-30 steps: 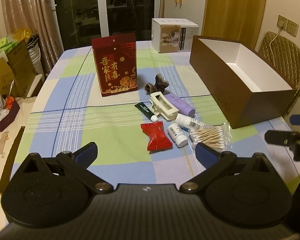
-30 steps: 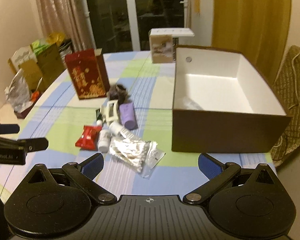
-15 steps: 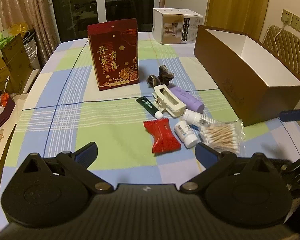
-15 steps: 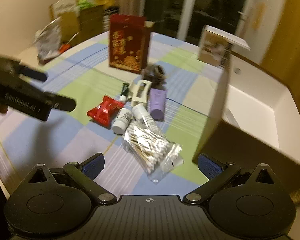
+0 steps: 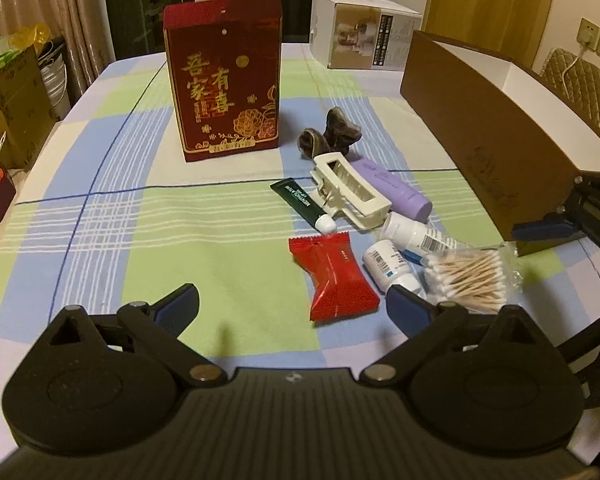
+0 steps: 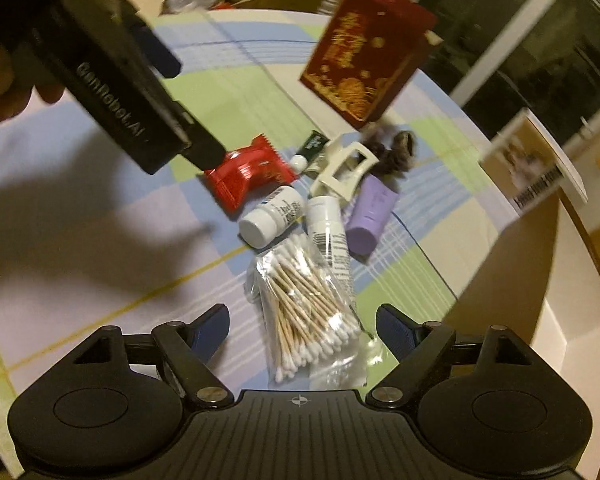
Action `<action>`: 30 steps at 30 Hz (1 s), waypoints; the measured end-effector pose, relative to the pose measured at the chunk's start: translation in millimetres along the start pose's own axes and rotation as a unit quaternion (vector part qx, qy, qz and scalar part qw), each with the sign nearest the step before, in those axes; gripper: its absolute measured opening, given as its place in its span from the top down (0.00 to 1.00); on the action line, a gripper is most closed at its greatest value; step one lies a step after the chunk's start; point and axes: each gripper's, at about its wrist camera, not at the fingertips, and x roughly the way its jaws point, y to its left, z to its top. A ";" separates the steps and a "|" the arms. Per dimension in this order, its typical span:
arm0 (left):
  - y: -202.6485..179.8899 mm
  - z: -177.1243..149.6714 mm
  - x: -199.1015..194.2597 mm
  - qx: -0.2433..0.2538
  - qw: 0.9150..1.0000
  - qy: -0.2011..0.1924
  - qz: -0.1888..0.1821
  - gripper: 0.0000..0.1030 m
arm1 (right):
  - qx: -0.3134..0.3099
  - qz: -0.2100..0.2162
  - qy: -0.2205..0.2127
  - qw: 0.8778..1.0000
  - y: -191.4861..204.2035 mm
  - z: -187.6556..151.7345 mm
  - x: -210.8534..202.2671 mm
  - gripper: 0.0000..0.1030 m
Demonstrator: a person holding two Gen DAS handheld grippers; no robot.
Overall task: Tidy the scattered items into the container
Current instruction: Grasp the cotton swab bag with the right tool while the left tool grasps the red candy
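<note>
Right tongs straddle the clear plastic bag of wooden cotton swabs, jaws closing with the bag between them, pads not on it yet as far as I can see. Left tongs released, nothing in them, hovering over the red crinkle-edged snack packet.

My read: the step is picking the swab bag. To do it well I'd come down so the pads pinch the thick middle of the bundle, not the loose film at the end, which looks likely to slip. Squeeze gently, since the sticks may shift inside. Lift straight up so the white pill bottle and white tube touching the bag's far end don't get dragged.

Swab bag: crinkly transparent film, sticks bunched in parallel, white tips, lying flat on the checked blue-green-cloth worktop, nearest me in the pile. Beside it, the purple bottle, cream hair claw clip and dark green tube. The brown open cardboard box with white inside sits just beside the pile on the right, looks empty from what shows; nothing tidied yet
</note>
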 end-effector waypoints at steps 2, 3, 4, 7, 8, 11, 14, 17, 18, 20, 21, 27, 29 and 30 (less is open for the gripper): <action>1.5 -1.0 4.0 -0.005 1.000 0.002 -0.001 0.05 | -0.018 0.001 0.001 1.000 1.5 1.9 6.1 0.16; 1.8 -1.6 5.5 -0.007 1.000 0.004 -0.002 0.05 | -0.024 0.002 0.001 1.000 2.0 3.1 8.4 0.16; 2.1 -2.4 7.0 -0.009 1.000 0.005 -0.002 0.05 | -0.031 0.003 0.002 1.000 2.4 4.1 11.1 0.19; 2.9 -4.5 10.6 -0.013 1.000 0.009 -0.005 0.05 | -0.035 0.007 0.008 0.999 1.4 7.5 18.5 0.36; 3.1 -5.0 11.2 -0.014 1.000 0.009 -0.005 0.05 | -0.035 0.009 0.007 0.999 0.4 8.2 20.3 0.36; 4.1 -6.0 13.4 -0.017 1.000 0.011 -0.006 0.05 | -0.031 0.012 0.007 0.999 -2.2 9.2 23.9 0.36; 4.9 -6.3 16.0 -0.023 1.000 0.013 -0.011 0.05 | -0.022 0.020 0.008 1.000 -6.1 10.2 25.4 0.36; 3.3 -6.5 18.5 -0.022 1.000 0.014 -0.012 0.05 | -0.013 0.025 0.010 1.000 -8.1 10.6 25.5 0.49; 2.9 -6.5 19.1 -0.022 1.000 0.014 -0.012 0.05 | -0.009 0.027 0.011 1.000 -8.1 10.7 25.6 0.51; 2.8 -6.6 19.9 -0.023 1.000 0.015 -0.012 0.05 | -0.006 0.028 0.011 1.000 -7.6 10.5 25.3 0.53; 2.8 -6.7 20.1 -0.024 1.000 0.015 -0.012 0.05 | -0.003 0.028 0.011 1.000 -7.5 10.4 25.0 0.57; 2.8 -7.5 20.6 -0.023 1.000 0.014 -0.010 0.05 | 0.036 0.028 0.008 0.999 -10.8 9.2 20.2 0.68; 2.5 -7.3 20.9 -0.022 1.000 0.013 -0.009 0.05 | 0.047 0.027 0.006 0.998 -10.8 9.4 17.4 0.69; 2.6 -7.3 21.0 -0.022 1.000 0.012 -0.009 0.05 | 0.054 0.026 0.005 0.998 -10.6 9.6 15.6 0.69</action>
